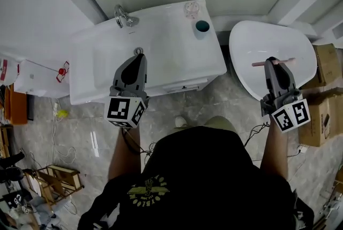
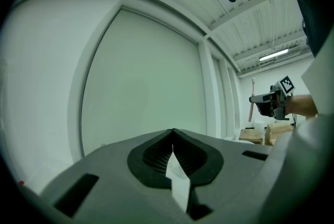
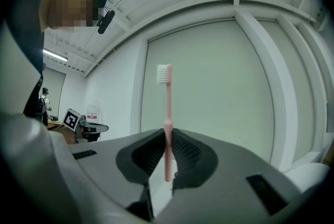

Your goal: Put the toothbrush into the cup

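A pink toothbrush (image 1: 259, 64) with white bristles (image 3: 164, 73) is clamped crosswise in my right gripper (image 1: 273, 60), which is shut on its handle (image 3: 167, 113). That gripper hangs over a white oval fixture (image 1: 252, 41) to the right of the sink counter (image 1: 171, 52). The cup (image 1: 202, 28), pale with a teal inside, stands at the counter's back right corner, left of and beyond the toothbrush. My left gripper (image 1: 139, 54) is shut and empty over the counter's middle, near the basin (image 1: 107, 62). In the left gripper view its jaws (image 2: 173, 131) meet with nothing between them.
A chrome tap (image 1: 124, 17) stands at the counter's back left and a clear jar (image 1: 192, 8) sits behind the cup. Cardboard boxes (image 1: 324, 95) are stacked at the right. A white box (image 1: 37, 76) and a wooden rack (image 1: 56, 178) stand on the floor at the left.
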A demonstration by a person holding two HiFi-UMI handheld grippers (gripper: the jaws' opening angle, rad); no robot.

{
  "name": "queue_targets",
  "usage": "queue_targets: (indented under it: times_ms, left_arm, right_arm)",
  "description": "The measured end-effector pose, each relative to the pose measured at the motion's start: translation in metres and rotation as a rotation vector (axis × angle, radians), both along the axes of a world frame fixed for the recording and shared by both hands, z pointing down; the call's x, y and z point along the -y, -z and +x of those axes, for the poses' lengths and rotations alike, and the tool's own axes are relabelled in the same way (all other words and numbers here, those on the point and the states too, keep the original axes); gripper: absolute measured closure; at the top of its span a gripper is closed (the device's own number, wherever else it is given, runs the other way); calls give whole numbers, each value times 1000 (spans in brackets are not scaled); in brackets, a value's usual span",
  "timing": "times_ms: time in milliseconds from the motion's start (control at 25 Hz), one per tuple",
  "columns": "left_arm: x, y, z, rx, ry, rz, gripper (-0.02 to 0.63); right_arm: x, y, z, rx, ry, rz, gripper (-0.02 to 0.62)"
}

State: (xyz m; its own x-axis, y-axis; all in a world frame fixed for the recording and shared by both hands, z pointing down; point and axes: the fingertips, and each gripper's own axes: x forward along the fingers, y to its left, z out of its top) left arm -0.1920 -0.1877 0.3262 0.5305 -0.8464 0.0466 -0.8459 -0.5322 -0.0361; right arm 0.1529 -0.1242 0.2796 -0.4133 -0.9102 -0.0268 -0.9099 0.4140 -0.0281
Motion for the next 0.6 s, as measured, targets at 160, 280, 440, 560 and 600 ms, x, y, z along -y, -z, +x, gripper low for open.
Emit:
queue_targets:
  times_ms: [160,280,440,560,600]
  left_arm:
    - [2,1,0,-16,-26,6,595]
    - [3,1,-2,-28,-24,8,595]
    - [-5,7,-11,-32,-2,28,595]
    - [-4,8,-29,-33,38,25,595]
    - [-4,8,-35,-33,51,23,595]
  right_arm:
    - [-2,3,-5,-7,-4,-9,551]
    - [-2,6,-8,-15,-5,-5,551]
    - [-2,11,-13,-24,28,0,551]
    - [11,13,-19,-18,48,3,551]
    - [15,15,-22,-16,55,5,551]
